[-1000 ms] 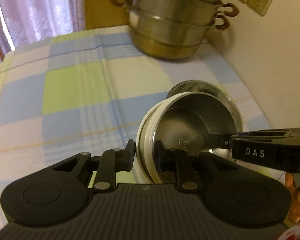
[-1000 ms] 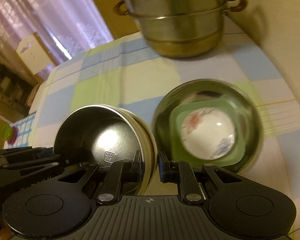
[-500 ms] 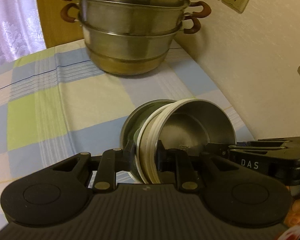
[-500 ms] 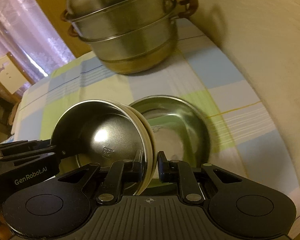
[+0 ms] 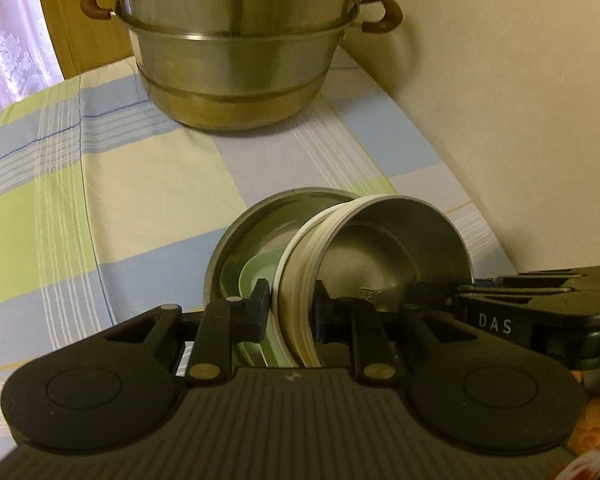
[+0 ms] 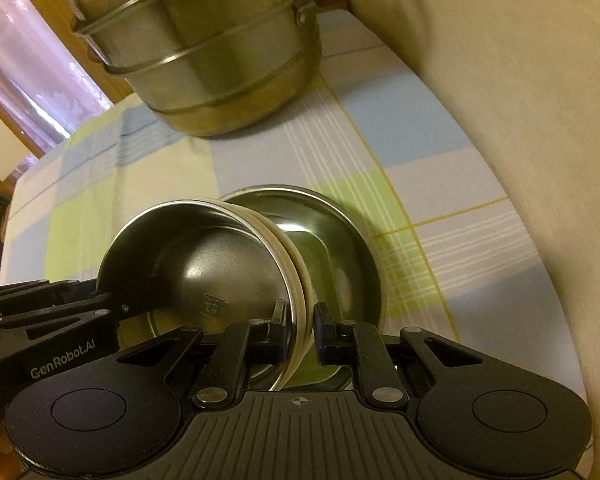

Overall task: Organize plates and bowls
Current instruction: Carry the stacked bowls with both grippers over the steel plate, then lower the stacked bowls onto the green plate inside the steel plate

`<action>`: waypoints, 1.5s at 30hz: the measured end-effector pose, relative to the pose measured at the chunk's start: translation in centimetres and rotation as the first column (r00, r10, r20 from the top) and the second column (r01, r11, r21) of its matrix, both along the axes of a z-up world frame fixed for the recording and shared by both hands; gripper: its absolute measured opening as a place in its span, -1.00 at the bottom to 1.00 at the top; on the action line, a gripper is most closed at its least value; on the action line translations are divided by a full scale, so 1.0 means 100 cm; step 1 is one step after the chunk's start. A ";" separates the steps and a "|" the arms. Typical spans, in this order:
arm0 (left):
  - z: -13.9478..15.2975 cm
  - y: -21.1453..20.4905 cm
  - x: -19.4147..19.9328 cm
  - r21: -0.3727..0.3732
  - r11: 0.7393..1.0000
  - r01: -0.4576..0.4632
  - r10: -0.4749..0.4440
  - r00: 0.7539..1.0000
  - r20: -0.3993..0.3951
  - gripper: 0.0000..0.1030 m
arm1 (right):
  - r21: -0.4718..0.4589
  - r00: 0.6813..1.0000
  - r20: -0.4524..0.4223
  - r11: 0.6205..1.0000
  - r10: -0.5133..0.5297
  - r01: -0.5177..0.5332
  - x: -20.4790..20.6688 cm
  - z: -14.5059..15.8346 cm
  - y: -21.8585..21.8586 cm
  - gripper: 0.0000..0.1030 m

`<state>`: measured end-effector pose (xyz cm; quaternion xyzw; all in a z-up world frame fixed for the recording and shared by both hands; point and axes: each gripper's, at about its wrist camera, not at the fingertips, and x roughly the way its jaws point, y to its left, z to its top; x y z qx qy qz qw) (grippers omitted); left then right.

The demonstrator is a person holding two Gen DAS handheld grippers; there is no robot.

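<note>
Over the far right of the bench (image 5: 148, 184), both tongs are holding one bowl (image 5: 384, 248) by opposite rims, sharing its weight. Left tongs (image 5: 290, 312) and right tongs (image 6: 300, 326) are pinching narrow, tilting it above the steel dish (image 6: 340, 232) for nesting.

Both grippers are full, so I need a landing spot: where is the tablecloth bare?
Bare cloth spreads left of the steel dish, between it and the steamer pot, and out toward the curtain. A narrower strip runs between dish and wall. It is crowded at the dish itself: the green plate lies in it, with the held bowl tilted above.
</note>
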<state>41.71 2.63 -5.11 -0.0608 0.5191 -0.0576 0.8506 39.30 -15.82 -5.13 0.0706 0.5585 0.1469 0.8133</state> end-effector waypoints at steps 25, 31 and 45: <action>-0.034 0.001 0.016 -0.025 0.999 -0.038 0.035 0.994 -0.105 -0.65 | -0.053 0.996 -0.078 0.998 0.042 -0.046 0.022 -0.027 0.006 -0.76; -0.036 0.003 0.017 -0.029 0.999 -0.038 0.035 0.993 -0.109 -0.65 | -0.057 0.995 -0.089 0.997 0.046 -0.051 0.028 -0.026 0.007 -0.75; -0.038 0.010 0.016 -0.064 0.997 -0.045 0.038 0.994 -0.106 -0.65 | -0.024 0.996 -0.055 0.997 0.075 -0.077 0.025 -0.029 0.004 -0.69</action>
